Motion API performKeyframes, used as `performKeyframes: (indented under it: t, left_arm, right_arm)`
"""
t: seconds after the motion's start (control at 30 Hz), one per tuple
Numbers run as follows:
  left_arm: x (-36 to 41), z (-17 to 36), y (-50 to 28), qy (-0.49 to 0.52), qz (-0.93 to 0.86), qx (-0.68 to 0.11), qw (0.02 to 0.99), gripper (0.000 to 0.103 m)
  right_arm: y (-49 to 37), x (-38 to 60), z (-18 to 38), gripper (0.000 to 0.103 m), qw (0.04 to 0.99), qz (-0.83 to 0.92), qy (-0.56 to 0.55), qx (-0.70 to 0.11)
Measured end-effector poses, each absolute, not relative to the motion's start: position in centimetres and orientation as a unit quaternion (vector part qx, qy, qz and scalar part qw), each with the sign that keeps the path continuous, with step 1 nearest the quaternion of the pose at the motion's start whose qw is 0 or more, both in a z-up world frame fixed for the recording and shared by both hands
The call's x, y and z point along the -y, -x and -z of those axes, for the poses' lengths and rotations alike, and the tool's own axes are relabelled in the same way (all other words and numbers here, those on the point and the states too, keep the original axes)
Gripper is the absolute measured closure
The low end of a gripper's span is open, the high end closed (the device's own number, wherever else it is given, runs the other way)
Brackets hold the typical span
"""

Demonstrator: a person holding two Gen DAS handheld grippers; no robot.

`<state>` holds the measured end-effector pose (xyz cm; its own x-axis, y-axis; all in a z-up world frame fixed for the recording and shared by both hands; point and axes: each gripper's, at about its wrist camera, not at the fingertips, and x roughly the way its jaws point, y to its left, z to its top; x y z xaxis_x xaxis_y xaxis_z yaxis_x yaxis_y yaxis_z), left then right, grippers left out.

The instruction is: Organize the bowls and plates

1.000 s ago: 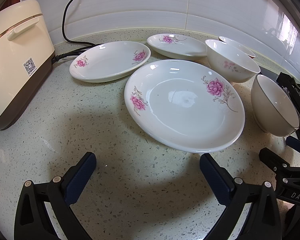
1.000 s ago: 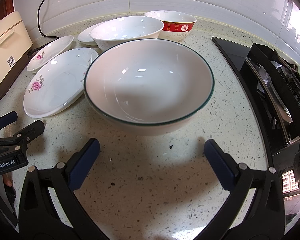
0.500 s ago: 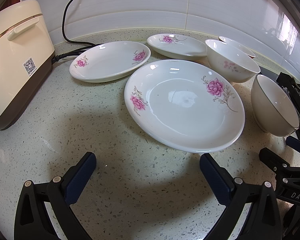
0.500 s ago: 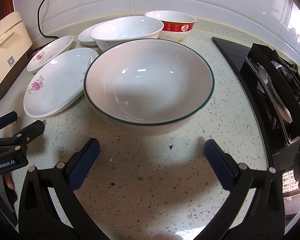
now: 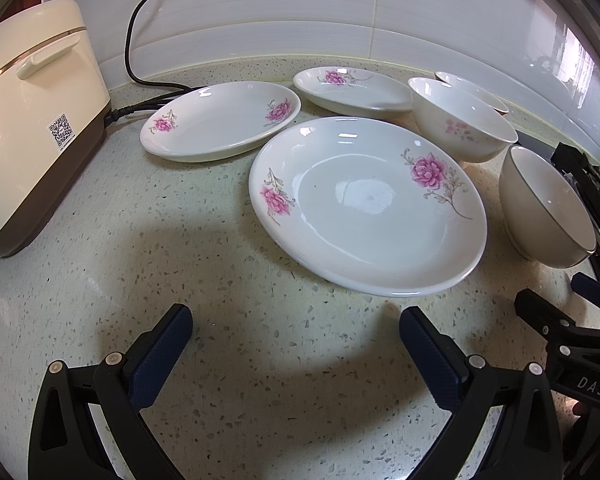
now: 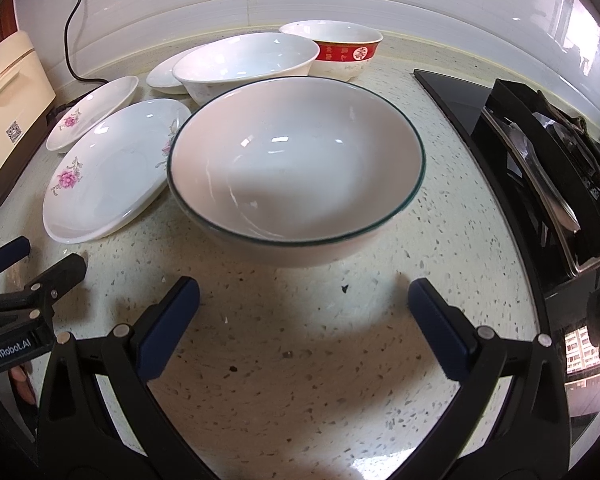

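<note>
**Two spread claws hovering short of loose crockery**

Hovering low over the speckled counter (image 5: pixel 100 240), left claw (image 5: pixel 296 356) spread wide and gripping nothing, facing the large flowered plate (image 5: pixel 364 208) lying just ahead. Hanging likewise, right claw (image 6: pixel 304 316) spread wide and empty, pointing at the green-rimmed bowl (image 6: pixel 296 172) sitting just beyond its fingertips. Nothing stacked so far, judging by the layout: medium flowered plate (image 5: pixel 220 124) and small flowered plate (image 5: pixel 352 90) lying singly toward the tiled wall, flowered bowl (image 5: pixel 460 124) and red-banded bowl (image 6: pixel 336 48) standing behind, all close together.

Risking most at the rims. Pinching glazed porcelain with narrow pads, probably slippery; tilting a plate while lifting, likely sliding it out and dropping it onto the stone. Crowding as well: large flowered plate appearing to sit right against the green-rimmed bowl in the right wrist view, so nudging one probably knocking the other. Sitting close on the right, a black stove grate (image 6: pixel 540 160), leaving little swing room for a wide bowl. Lying behind the plates, a power cord (image 5: pixel 140 80) running to the cream rice cooker (image 5: pixel 32 120), liable to snag on anything pushed backward. Working side by side, both claws also in danger of colliding.
</note>
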<state>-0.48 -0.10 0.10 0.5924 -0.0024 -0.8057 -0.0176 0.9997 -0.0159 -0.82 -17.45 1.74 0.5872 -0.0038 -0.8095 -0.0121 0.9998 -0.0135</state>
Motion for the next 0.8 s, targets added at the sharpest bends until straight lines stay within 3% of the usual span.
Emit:
performKeyframes:
  t: [0.7,0.8]
  left_arm:
    - [-0.7,-0.2,0.4,-0.014,0.044,-0.468,0.882,0.000]
    - [-2.6,-0.6,0.0,0.025,0.072,-0.465,0.882,0.000]
  right_arm:
    - [1.9,15.3,-2.2,0.000,0.886,-0.024,0.007,-0.462]
    - [2.2,14.8,-2.5,0.000,0.889,-0.039,-0.037,-0.455]
